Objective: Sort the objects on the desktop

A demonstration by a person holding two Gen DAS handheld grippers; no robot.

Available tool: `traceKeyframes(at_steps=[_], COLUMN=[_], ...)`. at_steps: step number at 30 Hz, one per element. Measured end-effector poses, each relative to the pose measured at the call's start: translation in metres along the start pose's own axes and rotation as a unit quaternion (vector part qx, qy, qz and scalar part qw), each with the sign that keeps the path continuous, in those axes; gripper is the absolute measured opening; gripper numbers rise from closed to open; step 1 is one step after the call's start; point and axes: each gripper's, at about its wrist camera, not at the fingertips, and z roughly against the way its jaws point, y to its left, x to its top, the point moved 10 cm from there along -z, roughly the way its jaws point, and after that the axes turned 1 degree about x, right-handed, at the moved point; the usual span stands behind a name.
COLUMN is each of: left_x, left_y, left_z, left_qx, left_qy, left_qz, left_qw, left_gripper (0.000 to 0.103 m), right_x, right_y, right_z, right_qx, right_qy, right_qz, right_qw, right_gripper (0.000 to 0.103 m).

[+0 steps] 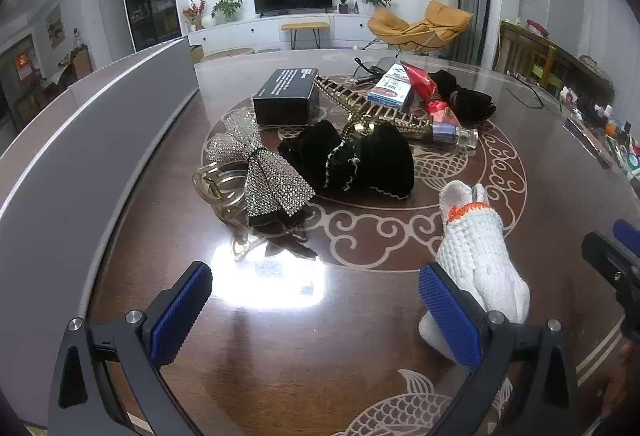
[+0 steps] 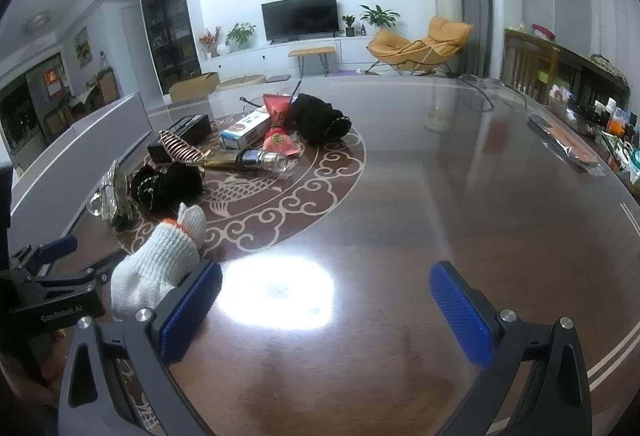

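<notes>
Both tools idle, nothing held. My left gripper (image 1: 316, 312) sits low in its frame with the jaws spread wide over bare table (image 1: 280, 376). My right gripper (image 2: 326, 310) is the same: jaws wide apart, only glare between them.

The clutter sits mid-frame in the left view, on the round fish medallion. Nearest is a white knit glove (image 1: 478, 256) with an orange cuff band, lower right, just beside my left tool's right-hand pad. It shows again at lower left of the right view (image 2: 160, 264).

Behind it lies a black velvet bow (image 1: 352, 158) with pale trim. A rhinestone bow (image 1: 260, 166) lies left of that, partly over a clear hair claw (image 1: 218, 184). Further back are a black box (image 1: 288, 96), a gold comb-like clip (image 1: 376, 108), a blue-and-white carton (image 1: 392, 86), a red packet (image 1: 422, 82) and a small glass bottle (image 1: 458, 132).

Handling guesses:
- Glove: light and limp, will sag. Pinch the bunched body, not the fingertips.
- Bows: soft, light. Take each at the centre knot.
- Bottle: hard, slick, breakable, likely to roll. Close across its body, gently.
- Box: stiff. Grip across the narrow side.
</notes>
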Motion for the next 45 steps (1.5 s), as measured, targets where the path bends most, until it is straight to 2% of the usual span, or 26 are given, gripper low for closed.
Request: traceKeyframes(at_steps=[7,14,27,45], left_x=[-0.004,-0.003,-0.004,-0.005], left_y=[0.004,-0.001,0.003,0.001], left_z=[-0.004,-0.003,-0.006,-0.006], left_qx=[-0.006,-0.002,-0.009,-0.005], left_qy=[0.012,0.008,0.017,0.018], left_qz=[0.011,-0.002,0.015,0.008], left_qw=[0.9998,1.0000,0.9997,0.9998], left_gripper=[0.103,0.103,0.103,0.103], right_x=[-0.003,-0.006,-0.007,-0.007], right_y=[0.005,0.010,0.011,0.012], right_z=[-0.004,-0.006,-0.007,-0.007], right_qx=[0.000,-0.002,-0.002,-0.002], right_qy=[0.005,0.009,0.011,0.010], right_qz=[0.015,0.029,0.033,0.032], right_qw=[1.000,1.000,0.999,0.999], right_gripper=[0.103,0.103,0.103,0.103])
